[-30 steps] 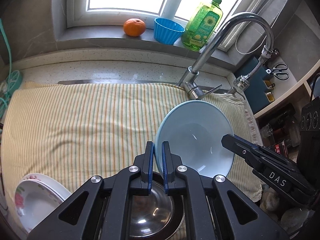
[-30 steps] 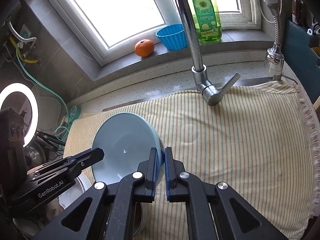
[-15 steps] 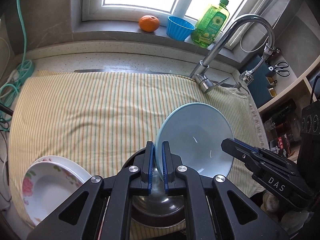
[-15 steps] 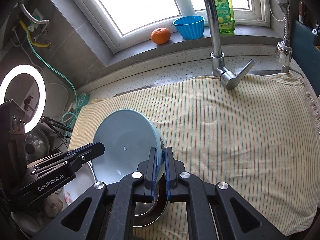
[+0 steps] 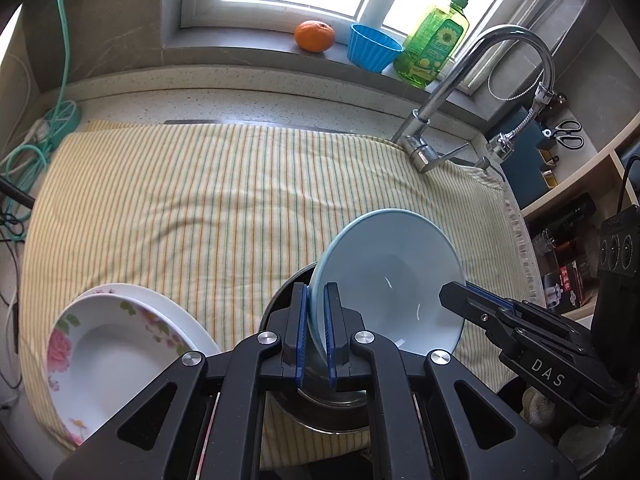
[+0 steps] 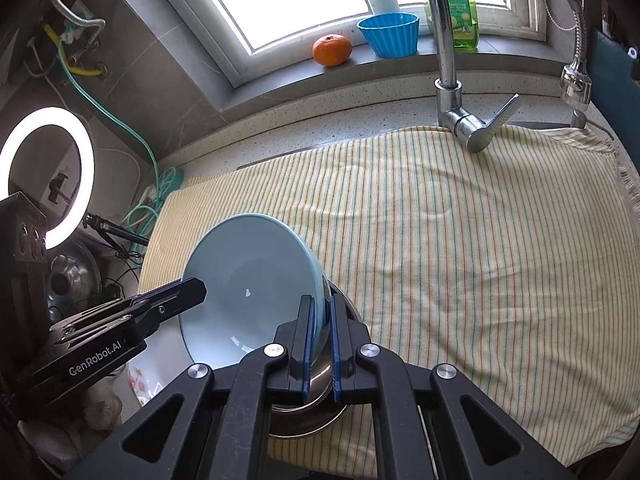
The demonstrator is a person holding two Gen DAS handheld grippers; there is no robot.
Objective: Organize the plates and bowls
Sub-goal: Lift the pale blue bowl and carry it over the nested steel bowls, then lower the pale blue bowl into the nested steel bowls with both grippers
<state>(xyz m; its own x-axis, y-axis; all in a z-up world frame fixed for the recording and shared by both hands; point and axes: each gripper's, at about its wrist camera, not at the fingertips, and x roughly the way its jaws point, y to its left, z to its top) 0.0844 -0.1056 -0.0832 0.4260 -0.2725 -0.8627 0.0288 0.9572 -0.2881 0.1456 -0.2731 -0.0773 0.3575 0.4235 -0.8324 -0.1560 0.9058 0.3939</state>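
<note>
Left claw (image 5: 316, 334), right claw (image 6: 320, 344) – clamping blue bowl (image 5: 394, 276)

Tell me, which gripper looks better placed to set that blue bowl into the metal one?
Neither alone, probably. The left gripper and the right gripper each pinch an opposite edge of the blue bowl, tilted over the metal bowl. They look equally placed, so lowering together seems best.

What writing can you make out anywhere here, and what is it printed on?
"DAS": white letters on the right gripper, seen from the left wrist.
"GenRobot.AI": white letters on the left gripper, seen from the right wrist.
Dish soap bottle: sunflower label, its writing too small to read.
Red box on the side shelf: print too blurred to read.
</note>
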